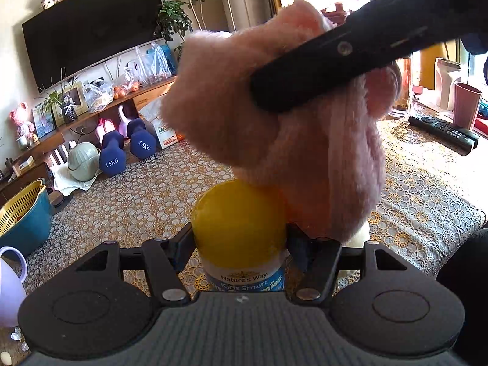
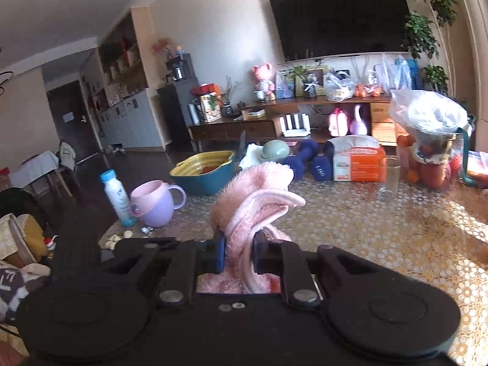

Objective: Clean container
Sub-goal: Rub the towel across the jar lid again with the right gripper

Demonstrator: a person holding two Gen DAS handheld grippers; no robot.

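Two handheld grippers work over one small bottle (image 1: 241,238), which serves as the landmark here. In the left wrist view, nearest the camera, the left gripper (image 1: 239,244) has its jaws closed narrowly on the bottle, one finger pressing each side just below the yellow lid (image 1: 239,213). The bottle stands upright between the jaws, its white and blue label reading "Nature's Way Kids Smart".

Directly above and slightly right of the bottle hangs a fluffy pink cloth (image 1: 274,116), its lower edge touching the lid's far right rim. A black finger (image 1: 329,61) of the other gripper crosses the cloth from the upper right.

In the right wrist view, the right gripper (image 2: 238,251) has its jaws drawn close together, pinching a bunched fold of the same pink cloth (image 2: 253,207); the bottle is hidden from this camera.

Beneath the bottle lies a lace-patterned tablecloth (image 1: 137,201). Beyond the bottle to the right, a black remote control (image 1: 442,131) rests on that cloth. Farther behind the bottle to the left, two blue dumbbells (image 1: 125,149) marked 1.5KG stand on the floor, and a large dark television (image 1: 91,27) hangs on the wall beyond them.
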